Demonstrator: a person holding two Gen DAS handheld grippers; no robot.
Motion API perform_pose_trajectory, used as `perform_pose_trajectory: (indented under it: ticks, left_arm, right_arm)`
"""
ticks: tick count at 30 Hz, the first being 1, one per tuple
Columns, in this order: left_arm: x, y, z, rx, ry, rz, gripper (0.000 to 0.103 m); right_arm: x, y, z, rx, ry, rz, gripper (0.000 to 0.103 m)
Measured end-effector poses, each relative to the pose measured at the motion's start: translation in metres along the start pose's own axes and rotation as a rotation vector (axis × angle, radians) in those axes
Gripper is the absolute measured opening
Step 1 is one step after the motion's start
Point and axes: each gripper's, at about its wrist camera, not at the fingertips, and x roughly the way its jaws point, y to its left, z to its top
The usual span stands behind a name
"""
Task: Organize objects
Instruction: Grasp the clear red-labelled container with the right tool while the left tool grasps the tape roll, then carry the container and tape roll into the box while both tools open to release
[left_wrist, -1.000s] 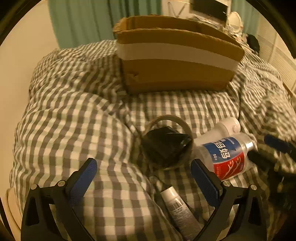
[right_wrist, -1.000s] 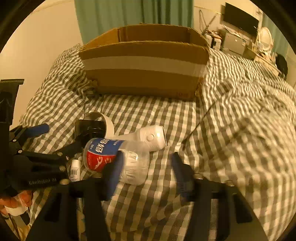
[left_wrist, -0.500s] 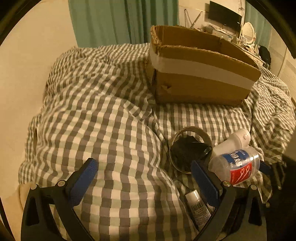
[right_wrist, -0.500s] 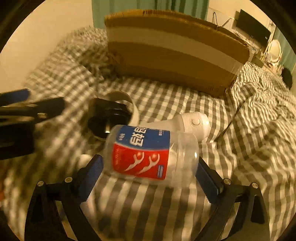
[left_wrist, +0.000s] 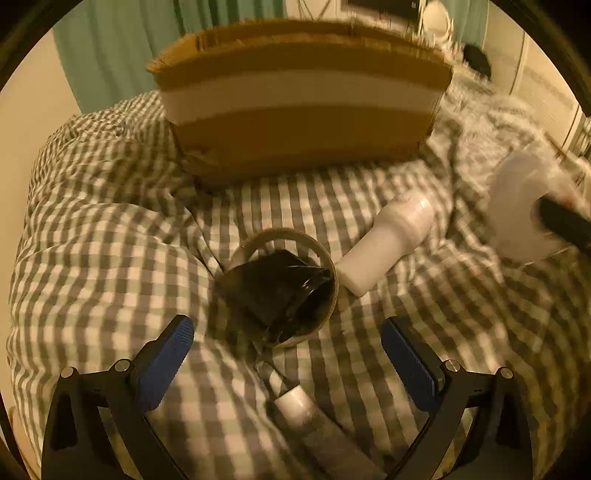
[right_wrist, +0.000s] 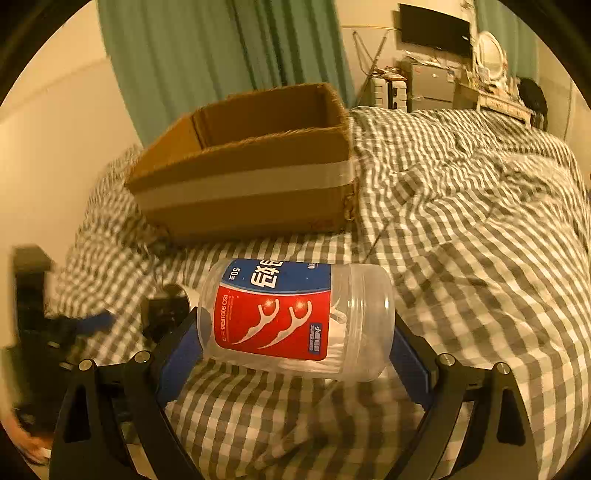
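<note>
My right gripper (right_wrist: 295, 356) is shut on a clear floss-pick jar (right_wrist: 295, 314) with a red and blue label. It grips the jar by its two ends, sideways and lifted off the bed. The same jar (left_wrist: 517, 214) is a blur at the right edge of the left wrist view. My left gripper (left_wrist: 291, 365) is open just above a tape roll (left_wrist: 240, 254) with a black object (left_wrist: 280, 288) inside it. A white bottle (left_wrist: 391, 236) lies to the right of the roll. A small white tube (left_wrist: 295, 402) lies between my left fingers. An open cardboard box (right_wrist: 243, 184) stands behind.
Everything rests on a rumpled grey-checked duvet (left_wrist: 110, 258) that bulges up at the left. Green curtains (right_wrist: 221, 55) hang behind the box. A desk with a screen and a mirror (right_wrist: 487, 48) stands at the far right. The left gripper (right_wrist: 85, 321) blurs at the lower left of the right wrist view.
The right gripper closed on the floss-pick jar by its ends and lifted it off the duvet. The left gripper swung back over the tape roll. It stayed open.
</note>
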Motion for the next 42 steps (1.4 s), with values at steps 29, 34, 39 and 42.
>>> perform_pose_trajectory:
  ticks: [29, 34, 39, 42]
  left_arm:
    - [-0.032, 0.004, 0.005, -0.01, -0.036, -0.021, 0.081]
    - [-0.069, 0.018, 0.013, -0.043, -0.114, -0.027, 0.081]
    - [-0.109, 0.026, 0.033, -0.062, -0.196, -0.004, 0.081]
    - [-0.134, 0.028, 0.049, -0.051, -0.269, 0.03, 0.081]
  right_arm:
    - [-0.019, 0.01, -0.002, -0.075, -0.029, -0.044, 0.091]
    - [-0.048, 0.025, 0.003, -0.101, -0.085, -0.021, 0.091]
    - [-0.072, 0.038, 0.017, -0.144, -0.143, 0.001, 0.09]
    - [-0.081, 0.047, 0.033, -0.181, -0.186, -0.003, 0.09]
